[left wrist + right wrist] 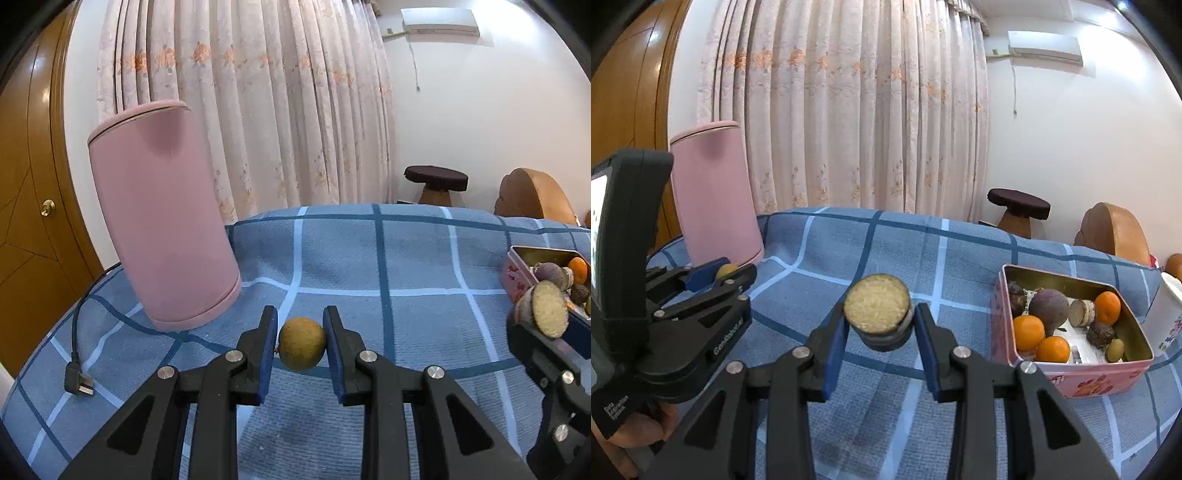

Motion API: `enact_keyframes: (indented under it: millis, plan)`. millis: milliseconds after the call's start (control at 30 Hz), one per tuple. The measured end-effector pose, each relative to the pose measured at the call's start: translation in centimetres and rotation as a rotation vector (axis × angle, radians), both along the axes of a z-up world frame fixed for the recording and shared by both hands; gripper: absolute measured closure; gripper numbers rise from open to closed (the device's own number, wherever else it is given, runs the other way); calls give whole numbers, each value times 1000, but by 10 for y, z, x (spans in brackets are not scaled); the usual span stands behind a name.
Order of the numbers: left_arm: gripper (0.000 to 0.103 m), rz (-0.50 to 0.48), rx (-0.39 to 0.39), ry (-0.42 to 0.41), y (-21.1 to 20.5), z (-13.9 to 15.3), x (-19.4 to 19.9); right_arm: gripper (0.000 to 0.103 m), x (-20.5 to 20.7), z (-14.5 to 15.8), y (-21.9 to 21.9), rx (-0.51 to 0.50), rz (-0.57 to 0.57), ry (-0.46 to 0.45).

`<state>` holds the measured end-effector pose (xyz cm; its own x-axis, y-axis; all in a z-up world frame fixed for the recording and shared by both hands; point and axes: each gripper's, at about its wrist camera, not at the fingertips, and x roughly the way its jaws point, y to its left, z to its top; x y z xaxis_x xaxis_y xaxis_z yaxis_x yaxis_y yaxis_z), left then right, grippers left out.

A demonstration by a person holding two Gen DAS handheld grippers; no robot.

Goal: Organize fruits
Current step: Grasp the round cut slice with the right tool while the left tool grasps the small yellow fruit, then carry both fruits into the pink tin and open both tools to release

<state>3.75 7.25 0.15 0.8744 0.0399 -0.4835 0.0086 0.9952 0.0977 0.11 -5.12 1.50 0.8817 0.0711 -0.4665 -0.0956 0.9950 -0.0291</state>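
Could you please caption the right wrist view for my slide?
Right claw grips a cut root slice beside the pink fruit tin on a blue checked cloth.

The left tool (301, 341) has a small round fruit (302, 343) between its fingers, above the bed (406, 258). Behind and to its left a tall cylinder container (162, 221) stands on the bed, and left of that a cable plug (79, 382) lies near the bed's edge. The right tool (879, 332) carries a cut tuber piece (877, 310) between its fingers, to the right of the left tool. To its right an open tin (1089, 376) sits on the bed with oranges (1028, 332) and other fruits in it. A stool (1017, 206) stands behind the bed, before the curtain (849, 110).
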Motion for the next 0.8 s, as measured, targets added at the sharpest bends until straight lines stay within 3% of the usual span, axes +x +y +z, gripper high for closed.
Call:
enact_keyframes:
  millis: [300,800]
  plan:
    - [76,-12,-43,-3,-11,3,-12,64,-11,-1,-14,32,16,30]
    - [75,-50,-13,-12,-60,4,-31,64,-29,-2,-52,27,-22,36]
